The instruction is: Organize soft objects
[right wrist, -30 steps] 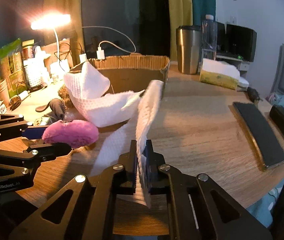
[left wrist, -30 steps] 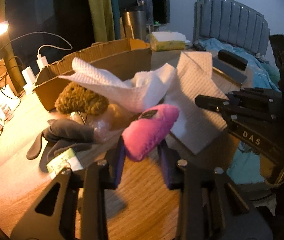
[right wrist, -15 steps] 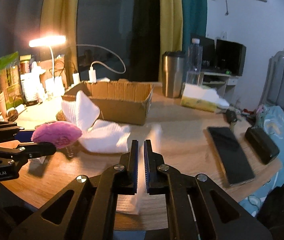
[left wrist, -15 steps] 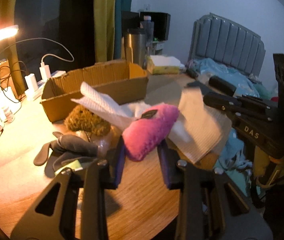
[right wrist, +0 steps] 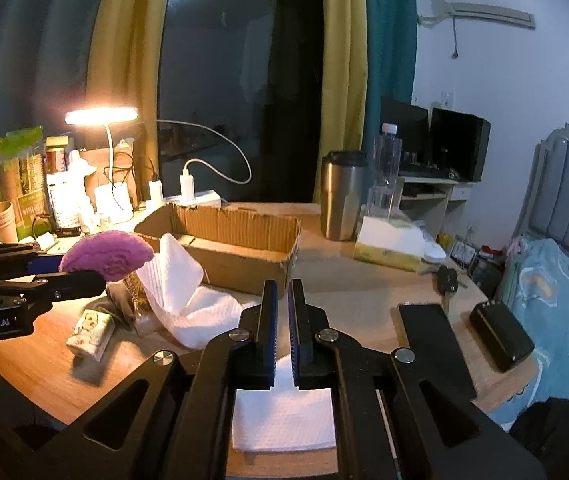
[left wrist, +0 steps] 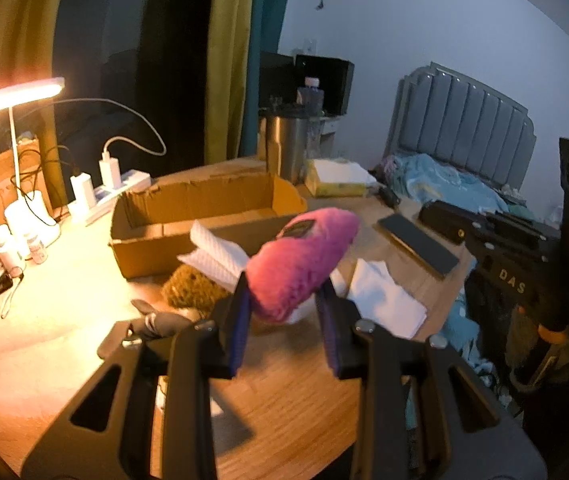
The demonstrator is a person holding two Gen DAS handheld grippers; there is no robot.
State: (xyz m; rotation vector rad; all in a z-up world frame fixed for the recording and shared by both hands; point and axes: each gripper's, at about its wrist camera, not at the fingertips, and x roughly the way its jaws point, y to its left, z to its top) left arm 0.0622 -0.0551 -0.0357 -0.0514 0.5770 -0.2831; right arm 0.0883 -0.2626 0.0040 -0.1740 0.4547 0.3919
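Gripping a fuzzy pink plush toy (left wrist: pixel 300 256), the left gripper (left wrist: pixel 284 320) holds it above the wooden table (left wrist: pixel 292 400) (clear of the surface). The right gripper (right wrist: pixel 283 332) hovers with fingers slightly parted, empty, over a flat white paper towel (right wrist: pixel 284 420). Beyond sits an open brown cardboard box (right wrist: pixel 244 256).

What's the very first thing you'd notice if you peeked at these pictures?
Probably the fluffy pink plush toy, pinched in the left gripper up above the wooden table. Next comes the glowing desk lamp at the far left, then the open cardboard box behind the toy.
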